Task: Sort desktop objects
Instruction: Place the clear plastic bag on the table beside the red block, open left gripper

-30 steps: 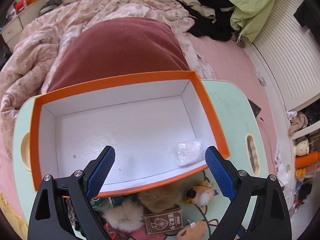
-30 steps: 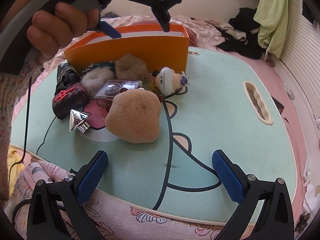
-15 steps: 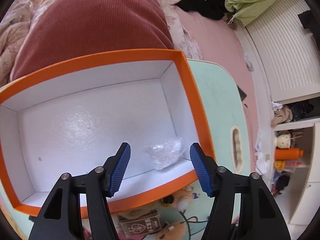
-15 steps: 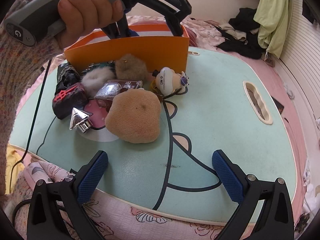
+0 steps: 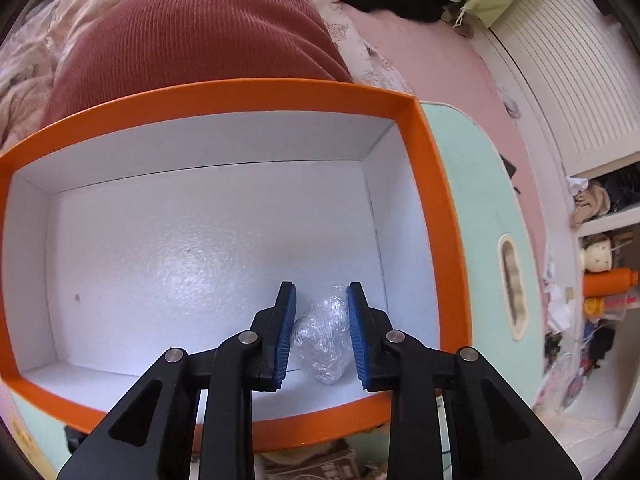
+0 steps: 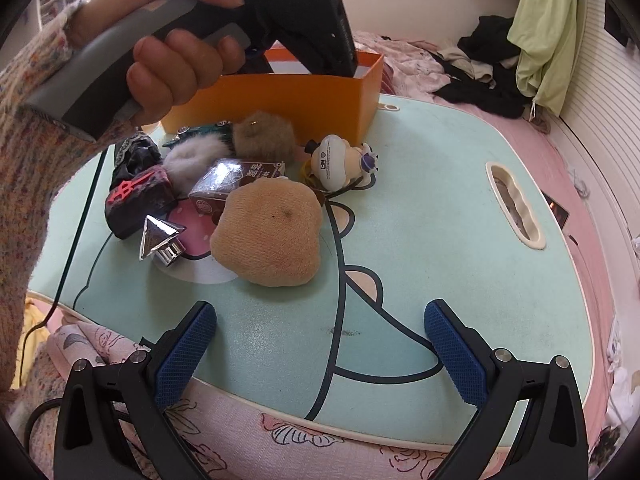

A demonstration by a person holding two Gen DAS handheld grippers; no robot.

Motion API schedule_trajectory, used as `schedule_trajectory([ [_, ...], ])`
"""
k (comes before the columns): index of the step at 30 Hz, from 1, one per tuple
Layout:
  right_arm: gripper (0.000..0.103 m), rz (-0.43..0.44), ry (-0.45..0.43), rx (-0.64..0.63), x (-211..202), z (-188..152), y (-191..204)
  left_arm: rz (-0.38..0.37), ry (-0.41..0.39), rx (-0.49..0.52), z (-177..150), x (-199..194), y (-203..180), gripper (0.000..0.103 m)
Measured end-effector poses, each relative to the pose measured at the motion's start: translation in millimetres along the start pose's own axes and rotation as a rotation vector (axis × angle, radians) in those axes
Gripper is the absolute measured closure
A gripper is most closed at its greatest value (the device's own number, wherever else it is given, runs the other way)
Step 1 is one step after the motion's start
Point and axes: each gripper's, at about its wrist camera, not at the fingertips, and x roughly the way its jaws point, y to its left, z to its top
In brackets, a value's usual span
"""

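Now the left tongs (image 5: 321, 332) are down inside the orange box (image 5: 436, 184), pads pinched against both sides of a crumpled clear plastic wad (image 5: 322, 340), low and right of centre in the left wrist view. That wad sits by the box's near wall, long axis running along the fingers, so it looks ready to lift straight out. Over in the right wrist view, the right tongs (image 6: 320, 344) hang wide apart with nothing between them, low over the mint desk (image 6: 440, 216), well short of the tan plush (image 6: 268, 236) and the clutter beyond. The box wall hides the left fingertips there; the wad's underside is unseen.
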Motion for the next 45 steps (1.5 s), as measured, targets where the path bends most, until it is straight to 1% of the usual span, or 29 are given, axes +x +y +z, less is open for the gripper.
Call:
schedule_trajectory([
  [2, 0.0, 0.0, 0.0, 0.0, 0.0, 0.1, 0.1, 0.004, -0.015, 0.006, -3.0, -2.8, 2.6, 0.077],
  [4, 0.0, 0.0, 0.0, 0.0, 0.0, -0.1, 0.0, -0.033, -0.03, 0.0, -5.3, -10.1, 7.5, 0.077],
  [6, 0.0, 0.0, 0.0, 0.0, 0.1, -0.1, 0.0, -0.079, -0.068, -0.011, -4.7, -30.7, 14.2, 0.077],
  [9, 0.0, 0.0, 0.0, 0.0, 0.1, -0.2, 0.1, -0.132, -0.143, -0.002, -16.6, -67.3, 21.9, 0.077],
  [11, 0.0, 0.0, 0.0, 0.0, 0.1, -0.3, 0.1, -0.172, -0.188, 0.019, -30.3, -94.4, 27.0, 0.077],
  [13, 0.0, 0.0, 0.0, 0.0, 0.2, -0.4, 0.0, -0.207, -0.229, 0.047, -51.9, -119.8, 33.2, 0.077],
  [15, 0.0, 0.0, 0.0, 0.0, 0.2, -0.4, -0.1, -0.224, -0.249, 0.073, -72.2, -132.3, 33.6, 0.077],
  [18, 0.0, -0.001, 0.001, 0.0, -0.2, -0.1, 1.3, -0.222, -0.244, 0.108, -96.2, -128.8, 33.1, 0.077],
  [23, 0.0, -0.001, 0.0, 0.0, -0.3, -0.2, 1.6, -0.179, -0.202, 0.091, -121.6, -94.9, 42.2, 0.076],
  [26, 0.0, -0.001, 0.0, 0.0, -0.3, -0.2, 2.0, -0.156, -0.174, 0.114, -139.1, -78.1, 42.9, 0.076],
  [28, 0.0, -0.001, 0.001, 0.0, -0.1, -0.2, 1.5, -0.12, -0.189, 0.115, -148.6, -71.6, 44.0, 0.076],
  [30, 0.0, 0.0, 0.0, 0.0, -0.3, -0.2, 1.4, -0.12, -0.236, 0.117, -153.0, -72.5, 45.4, 0.073],
  [31, 0.0, 0.0, 0.0, 0.0, -0.3, -0.4, 1.6, -0.127, -0.248, 0.116, -153.9, -72.5, 46.4, 0.07],
  [32, 0.0, 0.0, 0.0, 0.0, -0.4, -0.3, 1.7, -0.142, -0.259, 0.114, -154.7, -73.5, 47.2, 0.063],
  [34, 0.0, 0.001, -0.001, 0.001, -0.3, -0.3, 1.9, -0.176, -0.299, 0.112, -156.9, -80.0, 48.4, 0.055],
  [35, 0.0, 0.002, -0.002, 0.001, -0.4, -0.4, 2.6, -0.189, -0.331, 0.109, -157.7, -86.2, 49.3, 0.048],
  [36, 0.0, 0.002, -0.002, 0.001, -0.4, -0.5, 2.7, -0.195, -0.367, 0.101, -158.7, -92.6, 50.9, 0.044],
  [38, 0.0, 0.002, -0.002, 0.001, -0.3, -0.5, 2.5, -0.187, -0.456, 0.072, -159.5, -108.5, 58.7, 0.032],
  [40, 0.0, 0.006, -0.002, -0.005, -0.3, -0.6, 2.4, -0.147, -0.519, 0.025, -157.1, -121.1, 73.3, 0.026],
  [42, 0.0, 0.006, -0.002, -0.006, -0.3, -0.6, 2.4, -0.088, -0.55, -0.029, -148.5, -128.7, 91.0, 0.026],
  [45, 0.0, 0.006, -0.002, -0.006, -0.3, -0.6, 2.2, 0.0, -0.584, -0.112, -122.8, -134.7, 124.1, 0.026],
])
